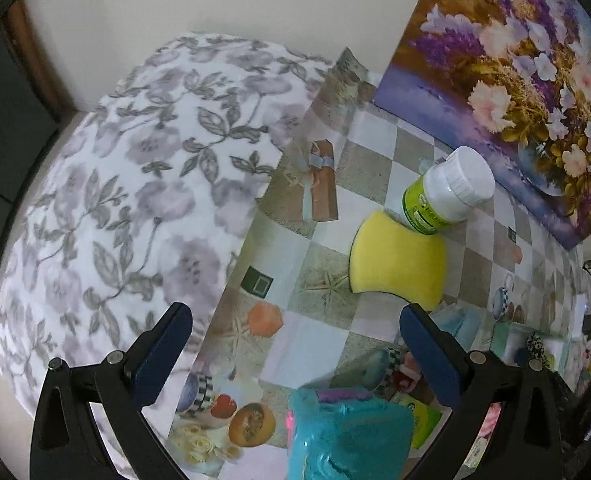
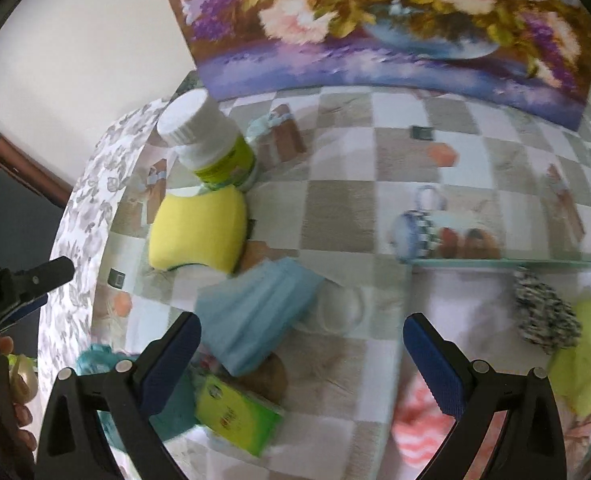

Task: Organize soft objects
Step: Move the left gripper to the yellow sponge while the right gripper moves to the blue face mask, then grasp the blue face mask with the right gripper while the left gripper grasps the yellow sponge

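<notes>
In the left wrist view my left gripper (image 1: 295,344) stands open above the patterned tablecloth (image 1: 315,344), nothing between its fingers. A yellow sponge (image 1: 397,264) lies ahead of it, touching a white bottle with a green label (image 1: 443,192). A fluffy teal cloth (image 1: 347,436) lies just below the fingers. My right gripper (image 2: 303,344) is open too, over a light blue face mask (image 2: 255,312). The sponge (image 2: 199,232) and bottle (image 2: 207,144) sit beyond the mask. The left gripper (image 2: 47,284) shows at the left edge of the right wrist view.
A translucent box (image 2: 495,263) on the right holds a black-and-white scrunchie (image 2: 543,316), a yellow-green cloth (image 2: 583,360) and a coral striped cloth (image 2: 419,428). A green packet (image 2: 235,412) lies near the mask. A floral blanket (image 1: 135,200) covers the left. A flower painting (image 1: 515,80) leans on the wall.
</notes>
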